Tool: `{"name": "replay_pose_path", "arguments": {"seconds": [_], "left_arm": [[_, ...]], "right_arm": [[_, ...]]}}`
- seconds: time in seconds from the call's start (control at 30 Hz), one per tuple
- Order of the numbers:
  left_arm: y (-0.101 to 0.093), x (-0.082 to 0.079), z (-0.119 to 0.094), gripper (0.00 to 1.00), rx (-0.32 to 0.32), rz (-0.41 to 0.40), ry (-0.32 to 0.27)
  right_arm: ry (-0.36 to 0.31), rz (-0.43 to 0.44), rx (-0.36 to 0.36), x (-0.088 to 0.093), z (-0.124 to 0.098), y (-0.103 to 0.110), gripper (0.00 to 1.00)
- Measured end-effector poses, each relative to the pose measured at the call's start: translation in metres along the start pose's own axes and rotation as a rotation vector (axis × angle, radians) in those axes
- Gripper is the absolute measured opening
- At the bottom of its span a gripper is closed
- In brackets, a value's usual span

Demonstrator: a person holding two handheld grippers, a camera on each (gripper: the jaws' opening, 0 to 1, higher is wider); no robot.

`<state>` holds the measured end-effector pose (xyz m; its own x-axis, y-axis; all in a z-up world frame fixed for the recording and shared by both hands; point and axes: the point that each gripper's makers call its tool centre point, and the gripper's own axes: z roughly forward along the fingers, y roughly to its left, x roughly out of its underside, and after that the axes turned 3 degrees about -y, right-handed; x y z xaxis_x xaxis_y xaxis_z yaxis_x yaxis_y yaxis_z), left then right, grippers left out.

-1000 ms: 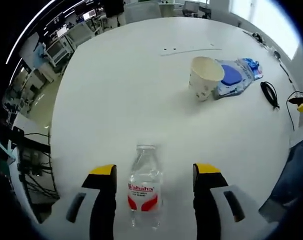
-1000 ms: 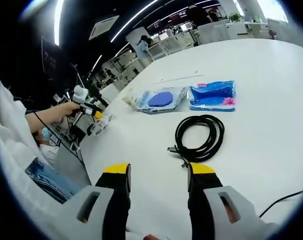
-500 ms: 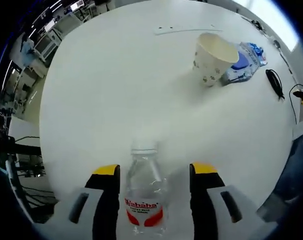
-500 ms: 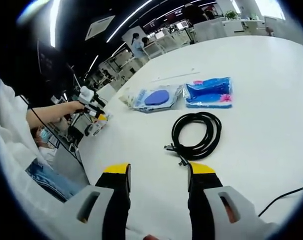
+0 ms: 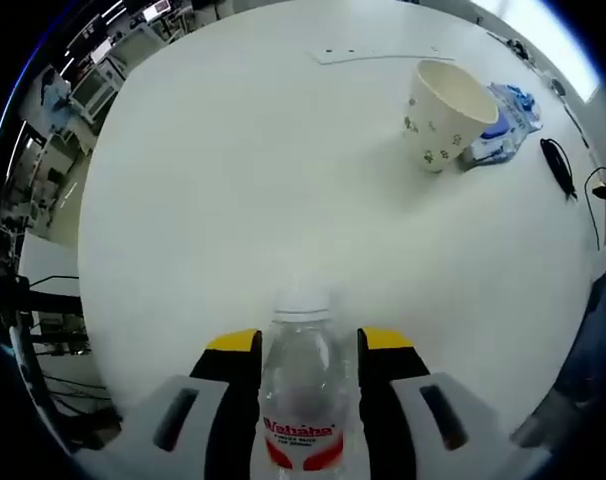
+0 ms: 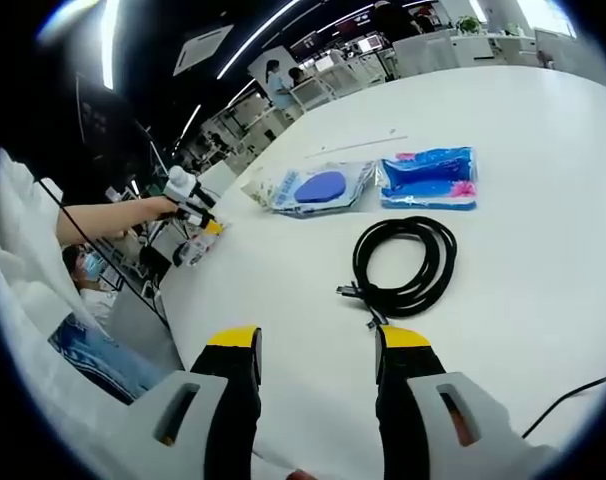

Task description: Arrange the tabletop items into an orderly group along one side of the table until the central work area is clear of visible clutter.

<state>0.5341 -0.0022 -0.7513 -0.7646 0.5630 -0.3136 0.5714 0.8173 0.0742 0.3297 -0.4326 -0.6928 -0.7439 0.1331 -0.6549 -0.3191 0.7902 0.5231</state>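
left gripper view: clear plastic water bottle with red-and-white label (image 5: 303,395) stands upright between the jaws of the left gripper (image 5: 305,345). yellow-tipped jaws sit tight against both sides of the bottle body, so i read it as clamped on the bottle. bottle's long axis runs straight along the jaw line, cap end pointing away from the camera. bottle sits near the table's close edge, over the round white table (image 5: 243,180).

further right and well apart from the bottle: white paper cup with small dark prints (image 5: 446,112), tilted, mouth up. touching or just behind it, a clear plastic pouch with a blue insert (image 5: 505,120). past that, a black cable (image 5: 561,165) near the table edge.

right gripper view: right gripper (image 6: 315,345) has jaws apart, nothing between them. coiled black cable (image 6: 408,265) lies just ahead, slightly right of the jaw line. beyond it, the pouch with the blue oval (image 6: 318,188) and a blue printed packet (image 6: 429,178) side by side.

judgement: cup, pouches and cable already cluster on one side; bottle is the outlier, and that cluster lies ahead-right of the left gripper. right gripper is nearer the cable.
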Motion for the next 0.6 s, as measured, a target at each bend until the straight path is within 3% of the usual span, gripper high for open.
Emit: {"name": "replay_pose_path", "arguments": {"seconds": [0.17, 0.27, 0.43, 0.6], "left_arm": [[0.000, 0.000, 0.005, 0.35, -0.034, 0.009, 0.019], [0.001, -0.001, 0.006, 0.32, -0.016, -0.007, 0.025], [0.003, -0.004, 0.005, 0.28, -0.015, -0.051, -0.021], [-0.002, -0.003, 0.002, 0.26, -0.039, -0.022, -0.047]], "right_arm": [[-0.011, -0.006, 0.024, -0.003, -0.005, -0.007, 0.44], [-0.026, 0.015, 0.037, -0.005, -0.007, -0.013, 0.44], [-0.041, 0.031, 0.040, -0.007, -0.006, -0.013, 0.44], [-0.033, 0.027, 0.028, -0.004, -0.004, -0.009, 0.44]]}}
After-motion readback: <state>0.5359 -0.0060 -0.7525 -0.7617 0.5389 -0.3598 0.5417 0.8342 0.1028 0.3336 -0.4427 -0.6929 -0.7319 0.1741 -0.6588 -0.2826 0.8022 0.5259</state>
